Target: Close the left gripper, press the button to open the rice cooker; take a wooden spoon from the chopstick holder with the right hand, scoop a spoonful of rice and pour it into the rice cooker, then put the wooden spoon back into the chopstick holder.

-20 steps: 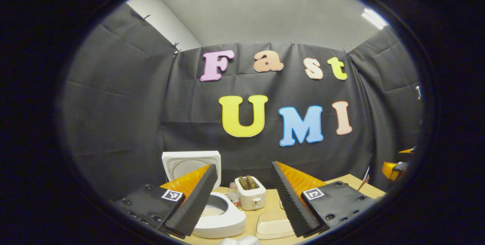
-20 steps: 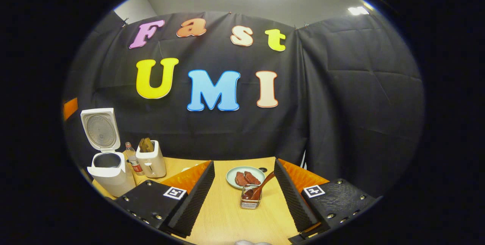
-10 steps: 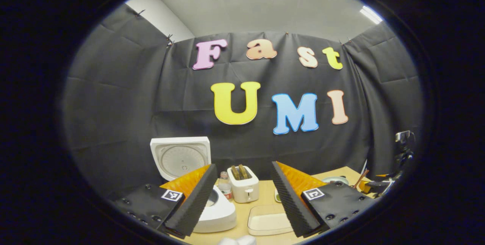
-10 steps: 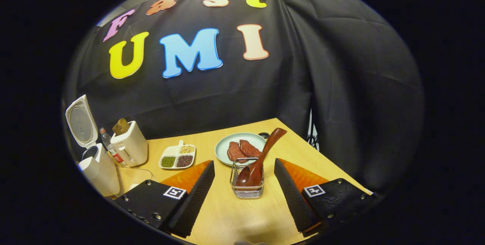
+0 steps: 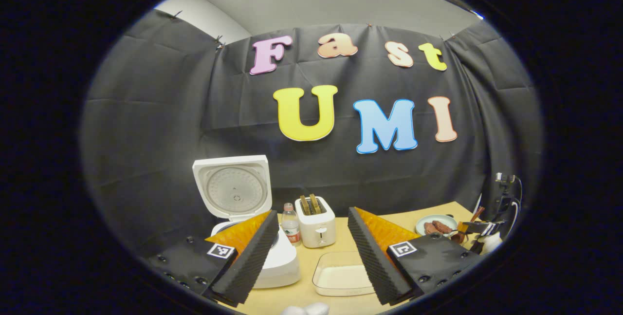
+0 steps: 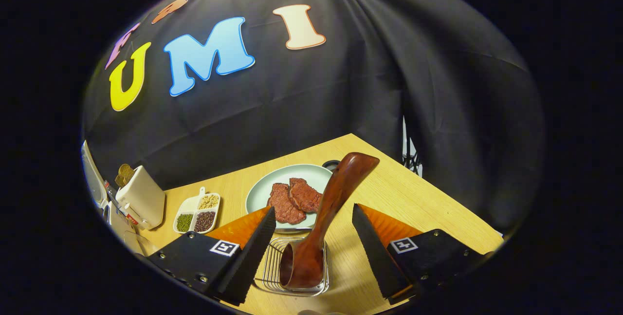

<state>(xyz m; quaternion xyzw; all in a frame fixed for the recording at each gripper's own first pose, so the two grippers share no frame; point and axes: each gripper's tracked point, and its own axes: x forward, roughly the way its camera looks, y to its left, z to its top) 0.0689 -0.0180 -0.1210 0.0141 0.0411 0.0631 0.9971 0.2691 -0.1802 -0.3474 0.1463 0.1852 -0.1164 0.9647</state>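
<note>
In the left gripper view, your left tongs [image 5: 311,251] stand wide open and grip nothing. The white rice cooker [image 5: 272,261] sits just behind the left finger with its square lid [image 5: 232,187] already raised upright, so the button step looks done. Beside it stand a small clear bottle [image 5: 291,224] and a white toaster [image 5: 316,221]; a shallow clear rectangular tray of rice [image 5: 340,280] lies on the pale wooden tabletop [image 5: 384,220] between your fingers. Far right you can make out your other tongs [image 5: 479,230] near the plate.

In the right gripper view, your right tongs [image 6: 314,237] are also spread wide with nothing held, straddling the dark reddish-brown wooden spoon [image 6: 326,217], which leans in the wire chopstick holder [image 6: 297,271], bowl down and handle tilted up and to the right. Neither finger touches it yet. Behind it lie a pale green plate of red meat slices [image 6: 292,193] and a small white divided dish of beans [image 6: 197,213].

The risk here, as I judge it: the handle is smooth, rounded and slanted, so closing off-centre could let it slip or swing. The light wire holder may tip or come up with the spoon if you pull along the slant.
</note>
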